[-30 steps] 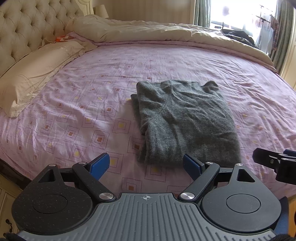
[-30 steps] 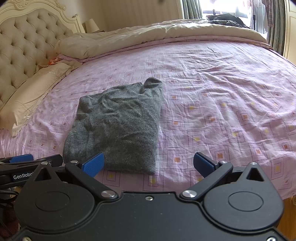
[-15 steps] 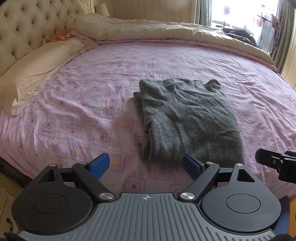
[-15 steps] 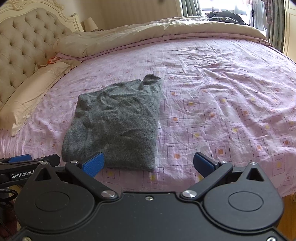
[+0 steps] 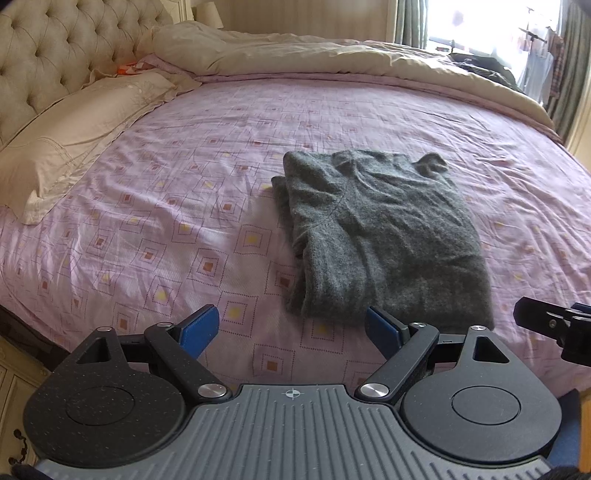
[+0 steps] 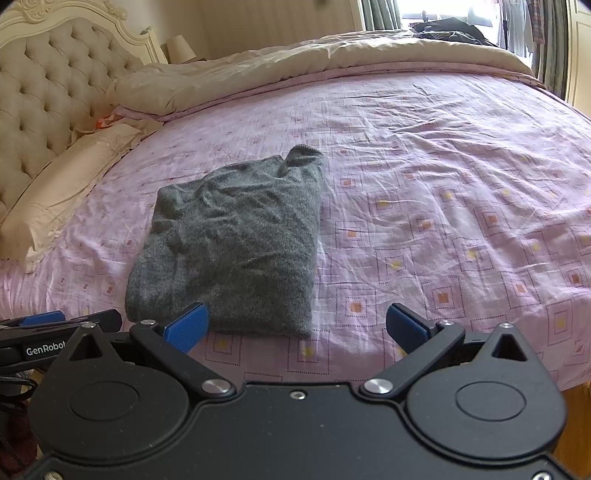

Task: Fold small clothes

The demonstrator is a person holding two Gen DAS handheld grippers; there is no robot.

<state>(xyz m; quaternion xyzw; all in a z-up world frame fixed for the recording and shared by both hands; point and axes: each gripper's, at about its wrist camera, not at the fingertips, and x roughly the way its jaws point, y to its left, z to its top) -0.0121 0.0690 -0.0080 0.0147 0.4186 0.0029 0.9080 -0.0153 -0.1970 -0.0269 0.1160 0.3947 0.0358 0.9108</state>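
A grey knitted sweater [image 5: 376,229] lies folded into a rough rectangle on the pink patterned bedsheet [image 5: 184,206]; it also shows in the right wrist view [image 6: 236,243]. My left gripper [image 5: 291,330] is open and empty, held just short of the sweater's near edge, toward its left corner. My right gripper [image 6: 297,326] is open and empty, held just short of the sweater's near right corner. The right gripper's tip shows at the right edge of the left wrist view [image 5: 554,325].
A cream pillow [image 5: 74,136] lies at the left by the tufted headboard [image 5: 55,55]. A beige duvet [image 5: 332,55] is bunched along the bed's far side. Dark clothes [image 6: 447,33] lie at the far corner by the window. The bed's near edge runs just below both grippers.
Both grippers have drawn back a little from the sweater and stayed open. The sweater has not moved.
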